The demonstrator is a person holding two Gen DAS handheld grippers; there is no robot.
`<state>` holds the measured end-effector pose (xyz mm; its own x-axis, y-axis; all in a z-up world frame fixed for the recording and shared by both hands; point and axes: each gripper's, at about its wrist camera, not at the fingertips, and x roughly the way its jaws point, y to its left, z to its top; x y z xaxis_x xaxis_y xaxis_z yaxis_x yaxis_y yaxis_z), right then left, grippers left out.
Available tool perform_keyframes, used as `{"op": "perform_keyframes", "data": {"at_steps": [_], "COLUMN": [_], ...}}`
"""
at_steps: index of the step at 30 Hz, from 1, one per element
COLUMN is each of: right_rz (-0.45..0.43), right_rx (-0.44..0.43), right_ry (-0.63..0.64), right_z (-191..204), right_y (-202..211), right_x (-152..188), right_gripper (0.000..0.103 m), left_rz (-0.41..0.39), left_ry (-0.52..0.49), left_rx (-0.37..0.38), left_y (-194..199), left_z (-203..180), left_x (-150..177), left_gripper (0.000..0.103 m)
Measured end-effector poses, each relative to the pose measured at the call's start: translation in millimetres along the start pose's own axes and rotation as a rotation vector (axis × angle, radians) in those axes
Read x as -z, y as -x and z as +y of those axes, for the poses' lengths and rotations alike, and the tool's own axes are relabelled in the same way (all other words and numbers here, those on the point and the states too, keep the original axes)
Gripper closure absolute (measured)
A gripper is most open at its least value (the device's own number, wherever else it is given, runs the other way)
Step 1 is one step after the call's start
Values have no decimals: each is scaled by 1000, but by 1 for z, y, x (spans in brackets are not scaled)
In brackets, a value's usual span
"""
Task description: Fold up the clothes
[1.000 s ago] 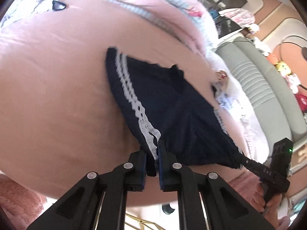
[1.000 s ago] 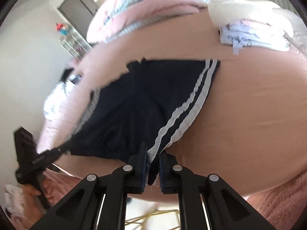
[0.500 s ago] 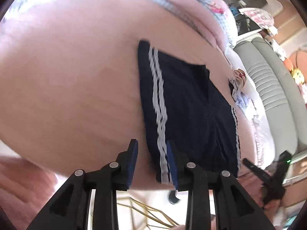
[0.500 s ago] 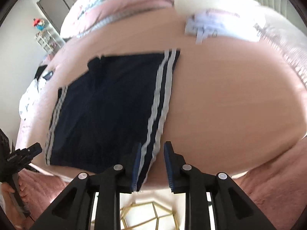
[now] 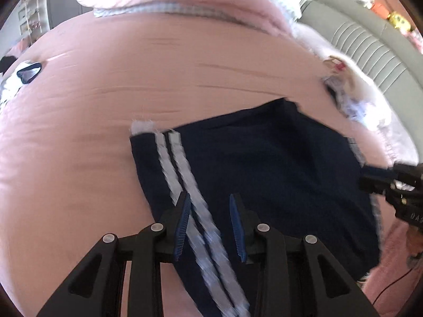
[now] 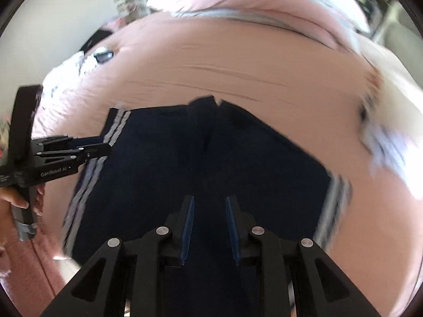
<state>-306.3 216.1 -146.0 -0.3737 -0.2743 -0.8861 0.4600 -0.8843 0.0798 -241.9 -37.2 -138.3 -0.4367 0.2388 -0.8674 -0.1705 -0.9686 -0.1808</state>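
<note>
while both tongs gape, shorts (image 5: 277, 174) lie beneath.

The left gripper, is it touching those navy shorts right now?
Cannot tell. In the left wrist view the left gripper is open, its fingers either side of the white stripes on the navy shorts, but blur hides whether they rest on the cloth or hover above it.

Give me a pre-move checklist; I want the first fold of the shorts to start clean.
1. Left gripper open: ok.
2. Right gripper open: ok.
3. Shorts released by both grippers: ok.
4. Shorts spread flat on the bed: ok, no big bunching shows.
5. Near hem fully on the bed: cannot tell, the grippers hide it.
6. Other clothes apart from the shorts: cannot tell, blurred.
</note>
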Motion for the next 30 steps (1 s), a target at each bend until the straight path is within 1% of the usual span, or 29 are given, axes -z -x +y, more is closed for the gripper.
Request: {"op": "perform_keyframes", "data": {"at_steps": [2, 3, 5, 6, 7, 8, 9, 12, 13, 15, 17, 19, 20, 21, 23, 24, 26, 27, 28, 30], "right_rz": [27, 45, 83, 95, 80, 55, 33, -17, -34, -69, -107, -124, -119, -113, -89, -63, 29, 52, 60, 26], "right_rx": [-27, -51, -74, -69, -69, -79, -79, -4, 9, -29, -16, -11, -26, -46, -85, -104, -130, -108, -85, -85], "right_ry": [29, 43, 74, 88, 100, 109, 109, 61, 31, -60, -65, -48, -33, -18, 47, 90, 177, 199, 208, 183], "right_z": [5, 8, 15, 18, 19, 20, 19, 5, -2, -17, -17, -13, -8, -3, 12, 21, 37, 41, 44, 41], "right_y": [-35, -54, -84, -97, -104, -105, -107, -113, -113, -105, -93, -82, -78, -74, -71, -73, -89, -97, -105, -113], "right_x": [-24, -34, -49, -56, -62, -68, -73, -87, -91, -94, -92, -89, -86, -84, -78, -75, -70, -68, -67, -70], "right_gripper": [79, 79, 79, 79, 79, 79, 79, 80, 80, 80, 79, 79, 79, 79, 79, 78, 78, 78, 78, 78], "left_rz": [31, 28, -10, -30, -42, -53, -58, -61, -78, -120, -174, -163, -155, -147, -130, -118, -93, -80, -77, -96], "left_ry": [-7, -13, -20, -14, -3, 7, 21, 58, 84, 131, 137, 134, 132, 133, 91, 64, 8, -6, -7, 17], "left_rx": [2, 0, -27, -54, -74, -92, -94, -86, -81, -72, -102, -83, -72, -35, 37, 28, -13, -40, -67, -89], "left_y": [-12, -14, -16, -16, -17, -18, -19, -17, -13, -3, 10, 11, 12, 10, 2, -2, -10, -15, -21, -21], "left_z": [9, 12, 18, 24, 30, 36, 42, 58, 62, 67, 70, 72, 73, 72, 57, 53, 48, 46, 47, 53], "left_x": [-4, -4, -8, -10, -10, -11, -12, -16, -16, -15, -15, -14, -13, -13, -11, -10, -8, -7, -6, -6], "left_gripper": [75, 75, 75, 75, 75, 75, 75, 77, 77, 77, 76, 76, 76, 76, 76, 76, 76, 76, 76, 76]}}
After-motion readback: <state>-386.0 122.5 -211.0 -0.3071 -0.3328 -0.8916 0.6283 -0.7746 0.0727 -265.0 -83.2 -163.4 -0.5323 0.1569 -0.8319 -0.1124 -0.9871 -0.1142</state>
